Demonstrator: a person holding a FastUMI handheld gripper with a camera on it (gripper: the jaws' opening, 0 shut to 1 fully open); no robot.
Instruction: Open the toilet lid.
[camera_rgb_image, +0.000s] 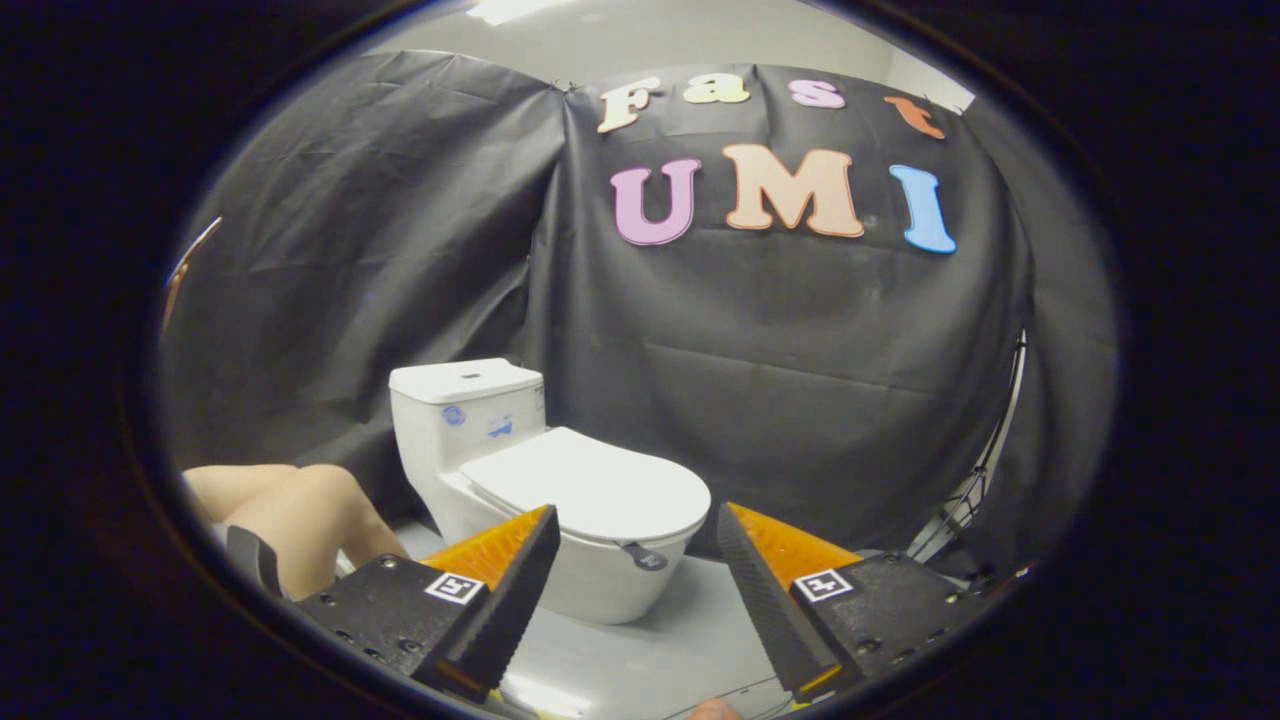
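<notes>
A white toilet (520, 470) stands on the grey floor against the black cloth wall, its tank (468, 410) at the back left. The lid (590, 485) lies flat and closed over the bowl. A small dark tag (643, 556) hangs at the lid's front rim. My gripper (638, 525) is open, its two fingers spread wide with nothing between them. The toilet's front rim sits just beyond and between the fingertips, a short way off and not touched.
A person's bare knees (290, 510) show to the left of the toilet, beside my left finger. A metal stand's legs (965, 500) lean against the cloth at the right. Grey floor (660, 640) stretches between the fingers and the bowl.
</notes>
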